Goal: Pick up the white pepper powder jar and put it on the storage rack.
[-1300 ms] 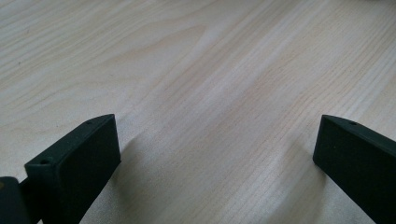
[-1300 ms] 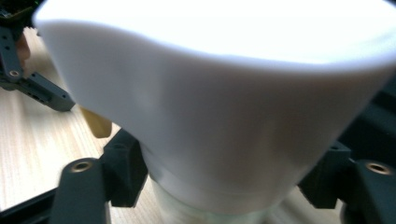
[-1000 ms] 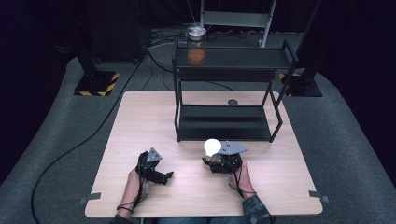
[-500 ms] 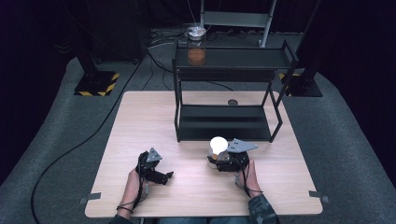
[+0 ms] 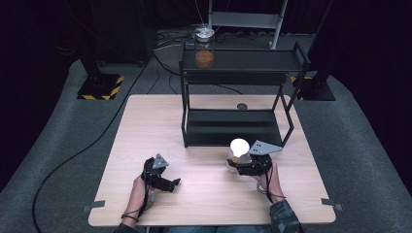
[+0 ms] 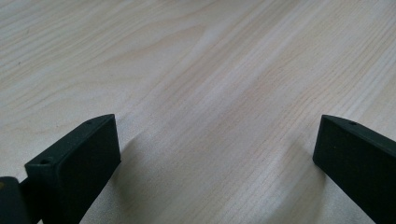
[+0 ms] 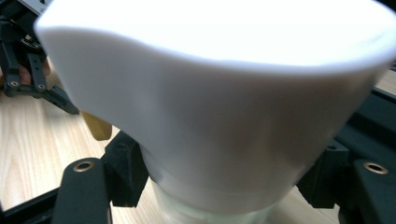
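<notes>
Right claw point(image 5: 239, 162) clamped on light bulb point(image 5: 239, 147); black rack point(image 5: 233, 127) just ahead; left claw point(image 5: 171, 183) apart.

Light falls from above onto the pale table point(image 5: 204, 194), while the floor and backdrop toward twelve o'clock sink into near-black. The high view is soft and grainy. The white bulb point(image 5: 239, 146) glares, blown out; in the right gripper view it is blurred and overexposed. In the left gripper view faint shadows fan out from the jaws toward twelve o'clock.
</notes>
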`<state>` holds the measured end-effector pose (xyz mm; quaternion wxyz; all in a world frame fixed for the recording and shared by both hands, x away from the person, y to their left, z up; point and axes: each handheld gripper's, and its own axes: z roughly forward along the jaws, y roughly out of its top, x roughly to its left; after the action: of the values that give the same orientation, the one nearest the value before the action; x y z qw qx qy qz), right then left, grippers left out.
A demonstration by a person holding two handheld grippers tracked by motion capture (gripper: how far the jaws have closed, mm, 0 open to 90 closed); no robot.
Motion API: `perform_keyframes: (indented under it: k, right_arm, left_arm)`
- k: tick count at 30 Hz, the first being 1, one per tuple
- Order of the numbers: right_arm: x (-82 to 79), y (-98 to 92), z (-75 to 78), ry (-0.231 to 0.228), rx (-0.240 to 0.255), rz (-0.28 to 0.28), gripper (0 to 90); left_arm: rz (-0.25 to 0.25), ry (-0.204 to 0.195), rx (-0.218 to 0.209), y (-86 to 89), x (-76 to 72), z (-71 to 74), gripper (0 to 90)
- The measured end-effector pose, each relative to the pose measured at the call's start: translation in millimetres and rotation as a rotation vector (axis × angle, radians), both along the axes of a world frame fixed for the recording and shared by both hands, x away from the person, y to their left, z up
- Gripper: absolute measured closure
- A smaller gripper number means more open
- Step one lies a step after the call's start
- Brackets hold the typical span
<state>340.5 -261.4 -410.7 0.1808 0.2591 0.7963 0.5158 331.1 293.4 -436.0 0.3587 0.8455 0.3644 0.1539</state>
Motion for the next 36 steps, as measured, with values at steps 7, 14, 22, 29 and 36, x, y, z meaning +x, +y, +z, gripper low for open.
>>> perform_keyframes:
  k: [7, 14, 22, 29, 36]
  right_arm:
    - [0.5, -16.6, 9.7, -0.011, -0.004, -0.013, 29.8]
    - [2.9, -29.4, 23.8, -0.024, -0.005, -0.029, 29.8]
    - [4.3, -40.4, 39.5, -0.039, 0.001, -0.04, 29.8]
    - [6.6, -49.8, 47.3, -0.041, 0.0, -0.054, 29.8]
    - [8.1, -62.2, 57.8, -0.051, 0.006, -0.074, 29.8]
  left_arm:
    - [0.0, 0.0, 0.0, 0.0, 0.0, 0.0, 0.0]
    - [0.0, 0.0, 0.0, 0.0, 0.0, 0.0, 0.0]
    - [0.0, 0.0, 0.0, 0.0, 0.0, 0.0, 0.0]
    - [0.0, 0.0, 0.0, 0.0, 0.0, 0.0, 0.0]
    - [0.001, 0.001, 0.0, 0.1, 0.1, 0.1, 0.0]
